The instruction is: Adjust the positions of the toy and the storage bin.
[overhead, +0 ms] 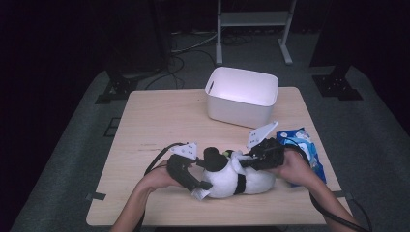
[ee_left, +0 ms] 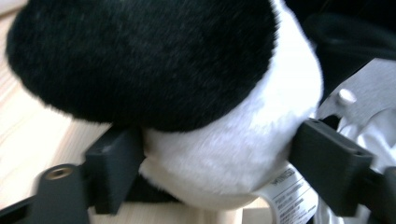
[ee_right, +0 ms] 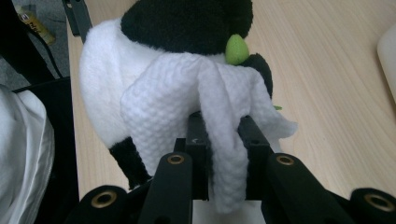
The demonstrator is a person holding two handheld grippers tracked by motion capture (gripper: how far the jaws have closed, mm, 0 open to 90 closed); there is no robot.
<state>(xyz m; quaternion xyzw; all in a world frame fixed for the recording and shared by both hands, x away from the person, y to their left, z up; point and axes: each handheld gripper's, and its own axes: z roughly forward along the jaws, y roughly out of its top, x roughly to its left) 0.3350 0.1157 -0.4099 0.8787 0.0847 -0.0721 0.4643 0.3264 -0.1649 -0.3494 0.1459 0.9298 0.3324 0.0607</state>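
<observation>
The pale wooden tabletop point(overhead: 159, 121) carries everything, with a white rectangular plastic bin point(overhead: 241, 96) standing open near its far edge. Near the front edge lies a soft black-and-white plush toy animal point(overhead: 237, 176), stretched sideways between the person's two hands. A blue-and-white crinkly plastic packet point(overhead: 304, 140) lies flat by the right edge of the tabletop, partly under the right hand point(overhead: 295, 169).

The left gripper point(overhead: 205, 183) comes in from the left, held by the left hand point(overhead: 157, 179), and its black fingers point(ee_left: 116, 163) stand on either side of the toy's white rounded end, pressing into the fur from both sides; in the left gripper view a printed fabric care tag point(ee_left: 287, 191) hangs from the toy just beside the right-hand finger.

The right gripper point(overhead: 244, 159) reaches in from the right toward the toy's head. In the right gripper view its fingers point(ee_right: 254, 135) stand close together, pinching a white embossed paper wipe point(ee_right: 187, 102) that drapes against the toy's white fur below a small green felt piece point(ee_right: 236, 49) on the black head. The wipe's loose end hangs down between the fingers toward the camera.
</observation>
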